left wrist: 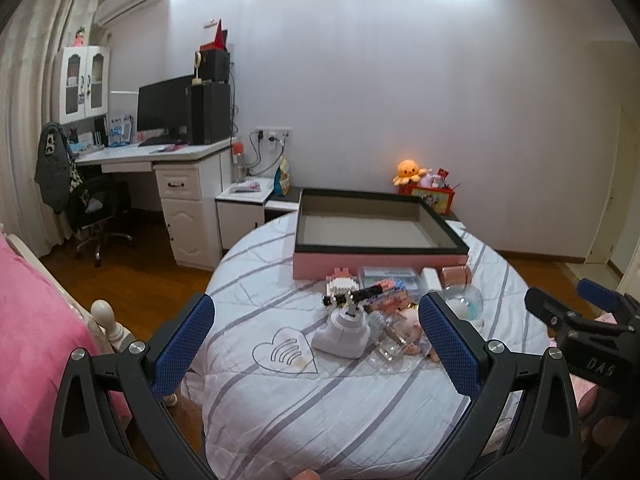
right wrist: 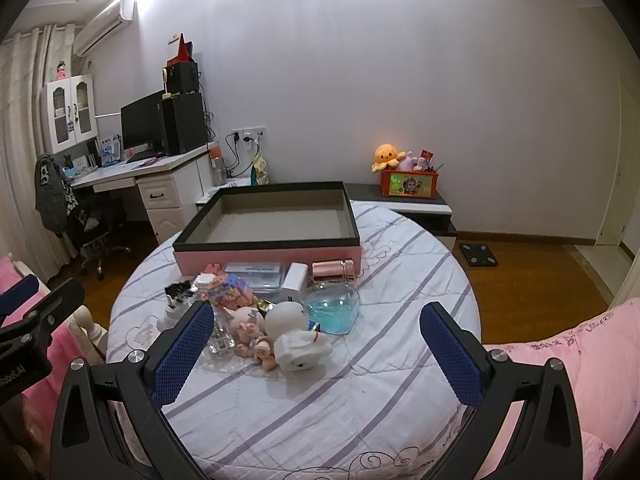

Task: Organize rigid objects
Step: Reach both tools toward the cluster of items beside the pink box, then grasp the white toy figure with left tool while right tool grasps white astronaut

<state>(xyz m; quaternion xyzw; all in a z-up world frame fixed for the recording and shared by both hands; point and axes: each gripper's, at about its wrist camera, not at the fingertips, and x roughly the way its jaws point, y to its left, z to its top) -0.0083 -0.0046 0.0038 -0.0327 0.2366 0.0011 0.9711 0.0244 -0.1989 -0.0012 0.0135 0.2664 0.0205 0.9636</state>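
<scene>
An empty pink box with a black rim [left wrist: 380, 258] [right wrist: 264, 258] stands at the far side of a round striped bed [left wrist: 320, 412] [right wrist: 340, 400]. In front of it lies a heap of small objects: a white camera-like toy [left wrist: 342, 330], a clear blue heart dish [right wrist: 334, 308], a rose-gold cup [right wrist: 332, 271], a clear case [right wrist: 254, 274], a brick figure [right wrist: 226, 288], a white ball [right wrist: 284, 318] and a doll [right wrist: 250, 326]. My left gripper [left wrist: 316, 344] is open and empty, just short of the heap. My right gripper [right wrist: 318, 350] is open and empty, also short of it.
A white desk [left wrist: 160, 156] with a monitor and an office chair [left wrist: 96, 208] stand at the left. A low cabinet holds an orange plush [right wrist: 386, 156] and a red box [right wrist: 408, 184]. A scale [right wrist: 478, 254] lies on the wooden floor. Pink bedding [right wrist: 560, 360] lies right.
</scene>
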